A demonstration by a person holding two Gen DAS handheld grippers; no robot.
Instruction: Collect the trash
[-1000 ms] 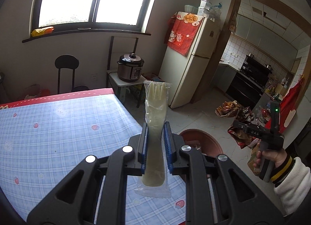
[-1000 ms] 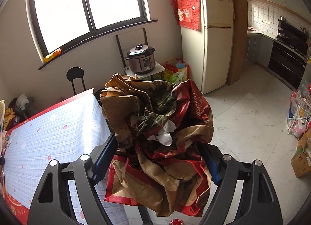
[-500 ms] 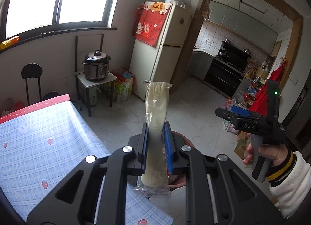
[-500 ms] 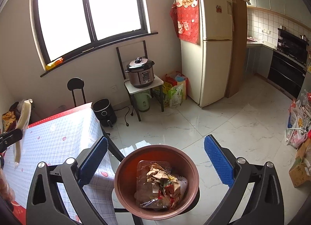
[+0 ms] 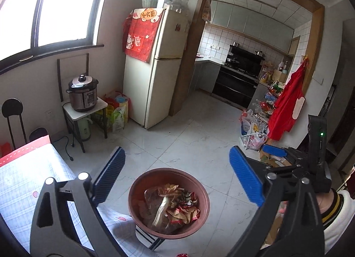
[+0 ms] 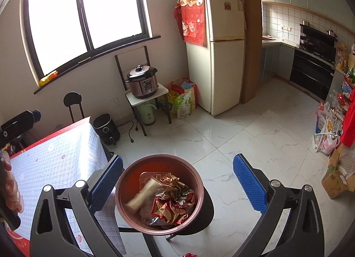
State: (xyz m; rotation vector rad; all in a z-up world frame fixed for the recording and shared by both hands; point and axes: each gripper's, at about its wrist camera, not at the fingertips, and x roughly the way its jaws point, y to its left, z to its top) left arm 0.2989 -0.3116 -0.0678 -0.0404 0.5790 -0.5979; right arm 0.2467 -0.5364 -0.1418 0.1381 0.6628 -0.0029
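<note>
A round brown trash bin stands on a black stool beside the table. In it lie a crumpled red and brown paper bag and a wrapped plastic fork. My left gripper hangs above the bin, open wide and empty. My right gripper is also above the bin, open wide and empty. The right gripper also shows at the right of the left wrist view.
The table with a blue checked cloth is at the left. A pressure cooker on a small stand, a fridge, bags on the floor and a cardboard box stand around the white tiled floor.
The left gripper swung from the table over the bin, opened and let go of the wrapped fork, which now lies in the bin. The right gripper dropped the paper bag earlier and stays open.
</note>
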